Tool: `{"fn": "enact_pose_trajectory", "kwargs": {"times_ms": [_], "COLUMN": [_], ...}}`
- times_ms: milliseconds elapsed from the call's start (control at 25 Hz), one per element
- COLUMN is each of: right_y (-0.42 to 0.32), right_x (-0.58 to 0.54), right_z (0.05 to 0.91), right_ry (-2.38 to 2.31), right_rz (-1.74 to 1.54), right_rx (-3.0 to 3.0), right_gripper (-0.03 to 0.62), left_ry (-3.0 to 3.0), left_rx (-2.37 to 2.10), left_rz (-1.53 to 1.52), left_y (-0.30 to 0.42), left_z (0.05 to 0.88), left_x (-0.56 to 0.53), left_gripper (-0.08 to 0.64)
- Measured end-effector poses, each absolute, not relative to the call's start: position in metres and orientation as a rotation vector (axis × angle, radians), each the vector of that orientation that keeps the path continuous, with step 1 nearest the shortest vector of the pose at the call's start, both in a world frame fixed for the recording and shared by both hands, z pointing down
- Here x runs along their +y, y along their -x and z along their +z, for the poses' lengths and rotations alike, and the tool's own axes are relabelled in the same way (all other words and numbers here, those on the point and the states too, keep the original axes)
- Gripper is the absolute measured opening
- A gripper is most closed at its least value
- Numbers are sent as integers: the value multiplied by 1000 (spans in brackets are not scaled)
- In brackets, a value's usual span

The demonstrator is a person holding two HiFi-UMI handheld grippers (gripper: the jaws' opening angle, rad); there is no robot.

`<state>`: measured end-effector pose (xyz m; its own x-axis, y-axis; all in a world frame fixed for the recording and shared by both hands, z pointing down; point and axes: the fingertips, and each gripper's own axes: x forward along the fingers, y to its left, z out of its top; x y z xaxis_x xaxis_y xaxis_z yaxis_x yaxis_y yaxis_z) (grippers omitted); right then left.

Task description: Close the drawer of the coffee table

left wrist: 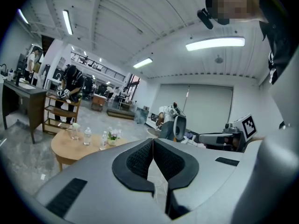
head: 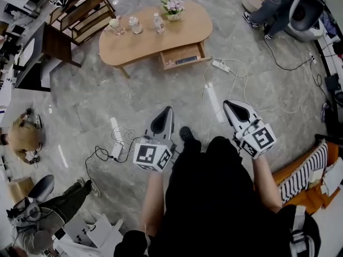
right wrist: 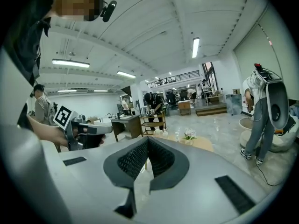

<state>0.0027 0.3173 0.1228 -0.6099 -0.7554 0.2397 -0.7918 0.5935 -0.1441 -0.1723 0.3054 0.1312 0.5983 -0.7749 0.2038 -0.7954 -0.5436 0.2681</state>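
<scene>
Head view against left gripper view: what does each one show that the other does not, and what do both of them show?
Only the head view: the drawer, pulled out, and the power strip with white cables on the floor. Only the left gripper view: the ceiling lights, and the left gripper seen along its jaws, which are together with nothing between them. Both: the coffee table, its bottles and flowers, the wooden shelf, and the right gripper.

Wooden coffee table [head: 134,44], glossy stone floor [head: 161,92]
</scene>
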Motion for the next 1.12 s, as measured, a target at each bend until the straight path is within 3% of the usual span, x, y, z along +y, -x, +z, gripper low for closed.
{"fn": "enact_pose_trajectory", "kwargs": {"times_ms": [480, 1120], "right_y": [-11, -54], "right_x": [290, 105], "right_z": [155, 168], "right_ry": [-1333, -1113], "right_rz": [493, 444], "right_rx": [-2555, -2652], "right_gripper": [12, 12], "left_ry": [-2466, -2384], "left_rx": [-1211, -1321], "left_rz": [148, 218], "left_y": [169, 126], "left_z": [156, 150], "left_x": [274, 129], "left_gripper": [15, 15]}}
